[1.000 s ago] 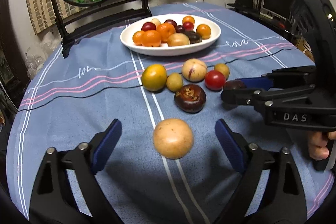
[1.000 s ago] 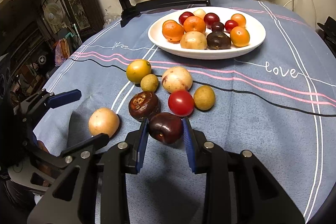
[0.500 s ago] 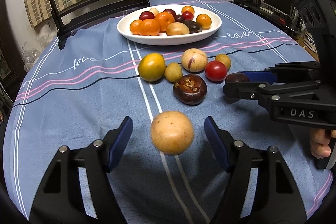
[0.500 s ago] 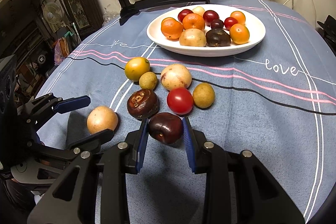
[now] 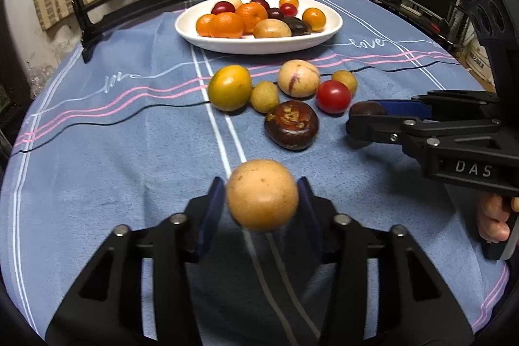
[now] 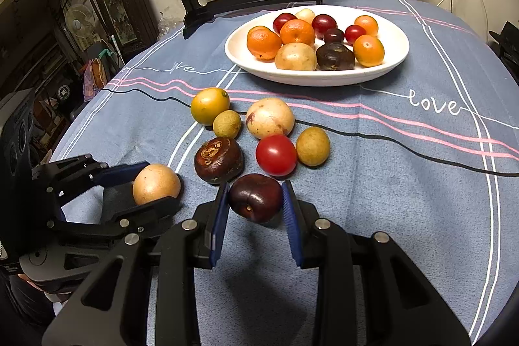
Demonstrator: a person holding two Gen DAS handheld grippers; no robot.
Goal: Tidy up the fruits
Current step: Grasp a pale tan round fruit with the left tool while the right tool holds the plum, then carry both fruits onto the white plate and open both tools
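Left wrist view, from left to right: the left gripper [image 5: 262, 195] has its blue pads at both sides of a round tan-brown fruit [image 5: 262, 195] on the near part of the blue striped tablecloth [image 5: 107, 158]; its jaws are closing, and the pads look to be touching the fruit's sides. Farther off lie a yellow-green citrus [image 5: 229, 88], a small olive-yellow fruit [image 5: 264, 96], a dark brown water chestnut [image 5: 291, 125], a pale round fruit with a purple streak [image 5: 298, 78], a red cherry tomato [image 5: 333, 96] and a second small olive-yellow fruit [image 5: 345, 79]. Beyond them a white oval plate [image 5: 259, 46] holds oranges, plums and other fruit. At the right, the right gripper [image 5: 363, 119] reaches in from the side.

Right wrist view: that right gripper [image 6: 255, 198] stands narrow, clamped on a dark purple plum [image 6: 255, 198] just near of the tomato.
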